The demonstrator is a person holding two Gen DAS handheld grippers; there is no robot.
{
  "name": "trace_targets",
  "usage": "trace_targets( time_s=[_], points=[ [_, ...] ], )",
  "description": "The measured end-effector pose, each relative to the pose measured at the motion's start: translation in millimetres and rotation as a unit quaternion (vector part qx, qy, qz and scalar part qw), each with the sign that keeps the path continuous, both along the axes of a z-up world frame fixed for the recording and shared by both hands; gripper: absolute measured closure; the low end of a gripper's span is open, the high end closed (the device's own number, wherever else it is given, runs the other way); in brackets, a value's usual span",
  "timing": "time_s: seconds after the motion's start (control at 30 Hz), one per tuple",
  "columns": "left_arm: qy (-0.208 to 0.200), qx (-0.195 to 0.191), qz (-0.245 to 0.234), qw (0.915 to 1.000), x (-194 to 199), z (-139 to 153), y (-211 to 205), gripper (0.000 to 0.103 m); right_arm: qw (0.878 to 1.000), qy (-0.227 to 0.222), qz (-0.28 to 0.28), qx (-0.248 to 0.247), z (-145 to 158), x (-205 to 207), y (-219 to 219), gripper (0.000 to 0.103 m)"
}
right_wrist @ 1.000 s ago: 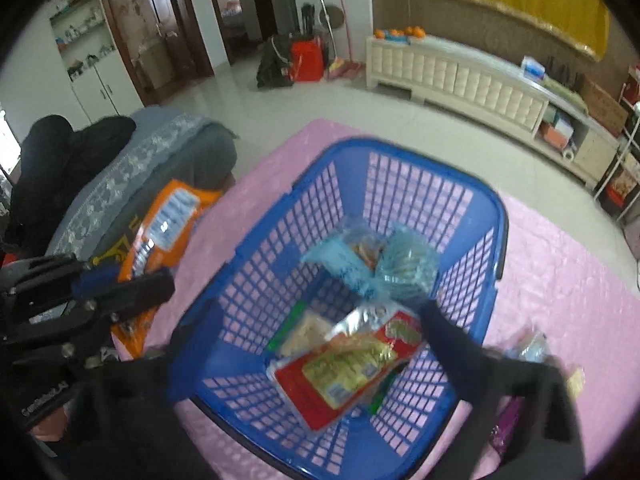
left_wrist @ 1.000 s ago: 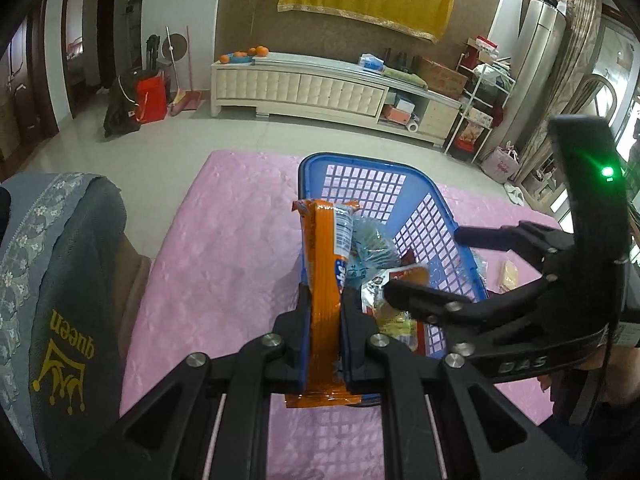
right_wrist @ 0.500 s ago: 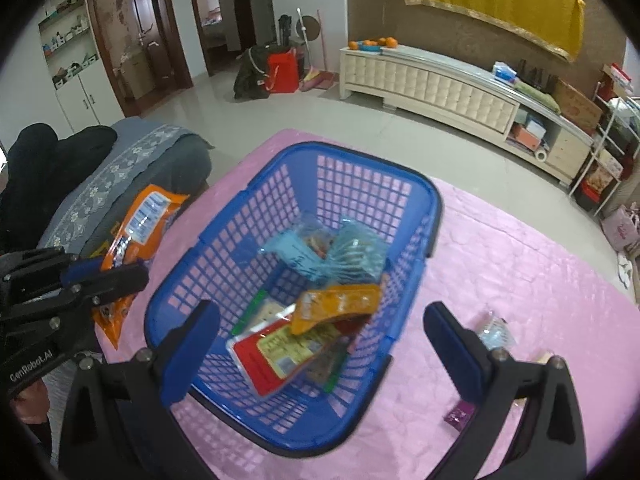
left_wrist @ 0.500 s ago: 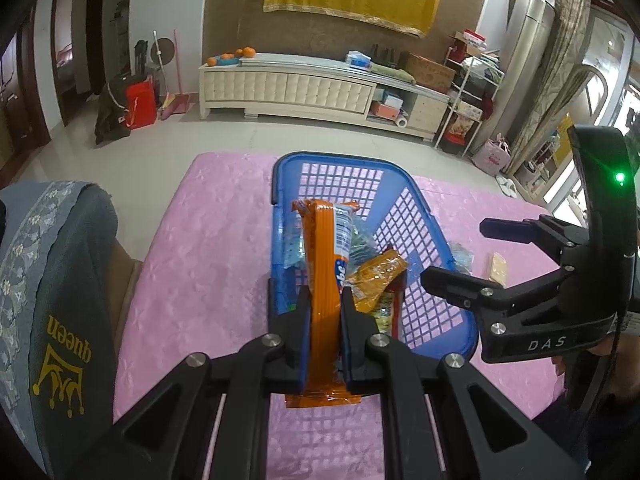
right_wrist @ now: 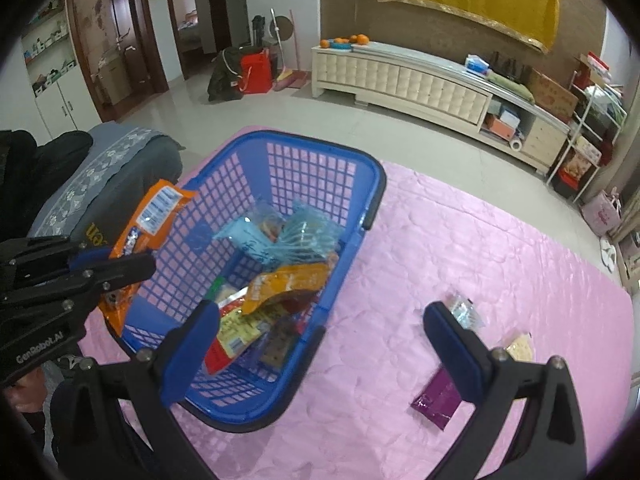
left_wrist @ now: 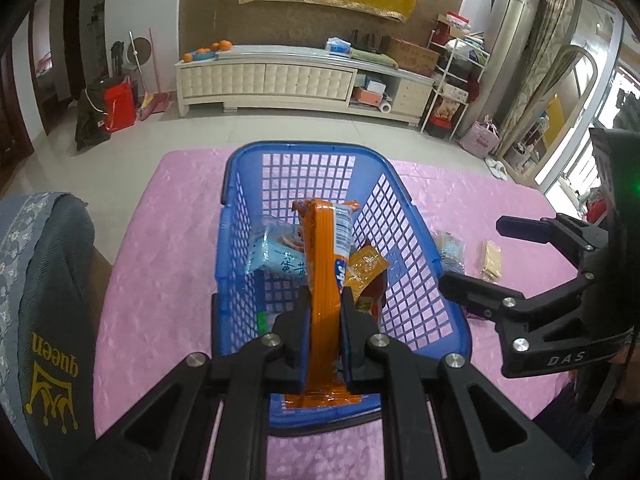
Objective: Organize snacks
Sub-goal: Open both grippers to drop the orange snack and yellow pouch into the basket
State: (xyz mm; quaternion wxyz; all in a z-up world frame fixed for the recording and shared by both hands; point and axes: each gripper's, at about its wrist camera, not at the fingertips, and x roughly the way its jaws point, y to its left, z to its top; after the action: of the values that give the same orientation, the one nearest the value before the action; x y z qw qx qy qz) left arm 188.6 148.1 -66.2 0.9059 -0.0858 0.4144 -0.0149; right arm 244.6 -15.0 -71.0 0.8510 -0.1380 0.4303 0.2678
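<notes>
My left gripper (left_wrist: 324,304) is shut on a long orange snack packet (left_wrist: 324,248), held on edge over the near end of the blue mesh basket (left_wrist: 404,216). The right wrist view shows the same packet (right_wrist: 154,216) at the basket's (right_wrist: 372,184) left wall. Light blue packets (right_wrist: 276,236), a yellow-orange packet (right_wrist: 288,280) and a red packet lie inside. My right gripper (right_wrist: 320,312) is open and empty, above the basket's right wall and the cloth. A clear packet (right_wrist: 464,312), a cracker packet (right_wrist: 518,346) and a purple packet (right_wrist: 436,400) lie on the cloth to its right.
A pink quilted cloth (left_wrist: 160,240) covers the table. A grey cushion with gold lettering (left_wrist: 44,300) stands close at the left edge. Beyond the table are a tiled floor and a long white cabinet (left_wrist: 280,80).
My right gripper has come out of the basket and shifted right, leaving the yellow-orange packet on top of the pile. My left gripper has carried the orange packet over the basket's near end.
</notes>
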Motion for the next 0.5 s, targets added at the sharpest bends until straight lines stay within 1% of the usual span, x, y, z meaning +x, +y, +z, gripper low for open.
trace_targets(
  time_s=[0.1, 0.27, 0.3, 0.33, 0.37, 0.4, 0.5],
  points=[
    [0.007, -0.001, -0.002, 1.0000, 8, -5, 1, 0.092, 1.000, 0.009, -0.001, 0.002, -6, 4, -1, 0.000],
    [0.004, 0.012, 0.000, 0.9999, 18, -7, 5, 0.092, 1.000, 0.013, -0.004, 0.006, -13, 9, -1, 0.000],
    [0.000, 0.017, 0.003, 0.9998, 19, -6, 7, 0.089, 1.000, 0.014, -0.005, 0.008, -14, 10, -1, 0.000],
    [0.000, 0.023, 0.007, 0.9997, 20, -6, 8, 0.075, 1.000, 0.015, -0.006, 0.010, -15, 11, -1, 0.000],
    [0.001, 0.026, 0.008, 0.9996, 20, -6, 9, 0.063, 1.000, 0.016, -0.007, 0.012, -15, 11, -2, 0.000],
    [0.001, 0.031, 0.010, 0.9995, 19, -7, 10, 0.046, 1.000, 0.017, -0.007, 0.013, -16, 11, -2, 0.000],
    [-0.008, 0.038, 0.004, 0.9992, 12, -7, 8, 0.043, 1.000, 0.022, -0.007, 0.015, -17, 11, -3, 0.000]
  ],
)
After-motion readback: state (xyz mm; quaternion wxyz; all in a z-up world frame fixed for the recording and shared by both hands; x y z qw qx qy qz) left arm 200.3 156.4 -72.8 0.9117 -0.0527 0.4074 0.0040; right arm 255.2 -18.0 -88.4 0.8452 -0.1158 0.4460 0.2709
